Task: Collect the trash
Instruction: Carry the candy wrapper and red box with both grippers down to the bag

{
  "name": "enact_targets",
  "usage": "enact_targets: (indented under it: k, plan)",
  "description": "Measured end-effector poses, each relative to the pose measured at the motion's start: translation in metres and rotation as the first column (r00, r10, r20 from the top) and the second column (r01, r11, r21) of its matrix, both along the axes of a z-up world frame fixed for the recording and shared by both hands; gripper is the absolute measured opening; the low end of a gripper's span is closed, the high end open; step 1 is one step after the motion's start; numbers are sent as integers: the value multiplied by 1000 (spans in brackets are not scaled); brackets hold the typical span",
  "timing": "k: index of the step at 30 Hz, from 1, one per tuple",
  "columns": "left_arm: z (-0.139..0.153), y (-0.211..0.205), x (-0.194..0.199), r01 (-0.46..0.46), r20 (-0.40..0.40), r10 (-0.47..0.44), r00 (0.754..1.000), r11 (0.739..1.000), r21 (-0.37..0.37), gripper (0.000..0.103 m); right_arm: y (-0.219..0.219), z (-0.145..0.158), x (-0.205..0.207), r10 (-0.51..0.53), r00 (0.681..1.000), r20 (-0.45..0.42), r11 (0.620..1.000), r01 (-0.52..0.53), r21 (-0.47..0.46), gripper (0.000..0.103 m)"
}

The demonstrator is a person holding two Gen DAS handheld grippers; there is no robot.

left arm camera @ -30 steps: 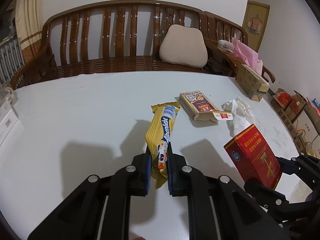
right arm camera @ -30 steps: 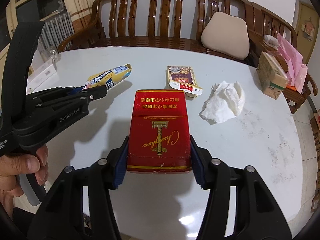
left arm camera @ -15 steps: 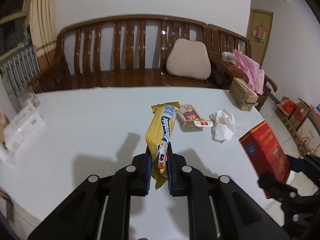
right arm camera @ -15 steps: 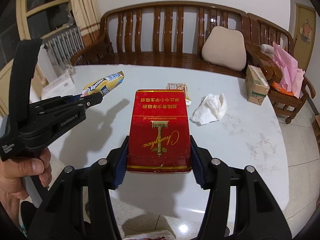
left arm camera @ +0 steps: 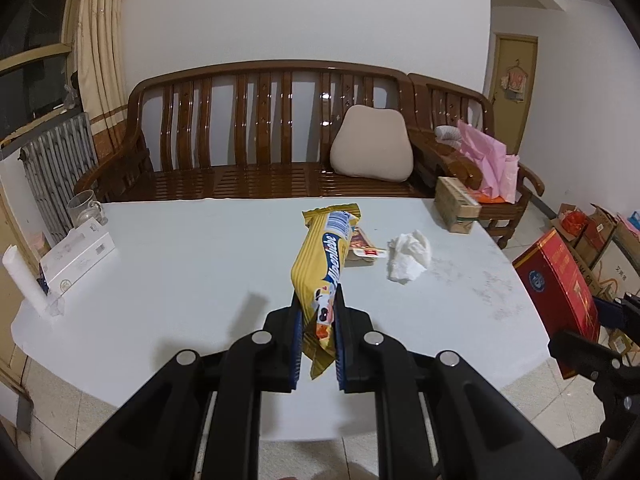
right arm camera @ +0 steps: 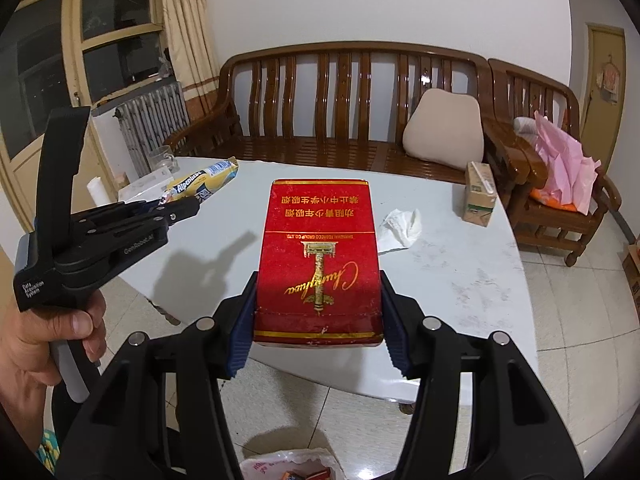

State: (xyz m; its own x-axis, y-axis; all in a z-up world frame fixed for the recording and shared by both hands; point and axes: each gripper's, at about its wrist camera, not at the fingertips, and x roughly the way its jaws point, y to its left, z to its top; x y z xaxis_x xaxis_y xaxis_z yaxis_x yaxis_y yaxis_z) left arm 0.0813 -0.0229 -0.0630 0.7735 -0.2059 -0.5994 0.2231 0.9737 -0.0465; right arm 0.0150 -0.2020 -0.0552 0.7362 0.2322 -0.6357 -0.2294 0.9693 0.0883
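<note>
My left gripper (left arm camera: 317, 322) is shut on a yellow snack wrapper (left arm camera: 323, 258), held up in the air over the near part of the white table (left arm camera: 180, 264). The same wrapper (right arm camera: 208, 180) and left gripper (right arm camera: 182, 206) show at the left of the right wrist view, with a hand on the handle. My right gripper (right arm camera: 318, 312) is shut on a red cigarette carton (right arm camera: 318, 256), which also appears at the right edge (left arm camera: 560, 292) of the left wrist view. On the table lie a crumpled white tissue (left arm camera: 408, 256) and a small brown box (left arm camera: 362, 246), partly hidden by the wrapper.
A wooden bench (left arm camera: 280, 128) with a beige cushion (left arm camera: 372, 146) stands behind the table. A cardboard carton (left arm camera: 456, 204), a white box (left arm camera: 76, 256) and a glass mug (left arm camera: 82, 204) sit at the table's edges. A plastic bag with items (right arm camera: 288, 466) lies on the floor below.
Both grippers have pulled back and up from the table with their items still gripped. The table now looks smaller and farther, and its near edge and the floor show.
</note>
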Motion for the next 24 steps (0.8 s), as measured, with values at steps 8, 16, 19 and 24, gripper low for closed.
enact_targets:
  k: [8, 16, 19, 24]
  plan:
    - [9, -2, -56, 52, 28, -52, 998, 999, -11, 13, -13, 8, -49, 41, 999, 18, 999, -41, -33, 53]
    - [-2, 0, -110, 111, 4, -111, 994, 994, -19, 13, -22, -3, -96, 54, 999, 7, 998, -53, -45, 53]
    - [-11, 1, -129, 138, -13, -138, 990, 990, -8, 13, -24, -10, -111, 62, 998, -9, 997, -63, -47, 53]
    - [-28, 4, -150, 175, -60, -175, 983, 984, 1, 13, -23, -34, -130, 74, 995, -67, 994, -79, -71, 53]
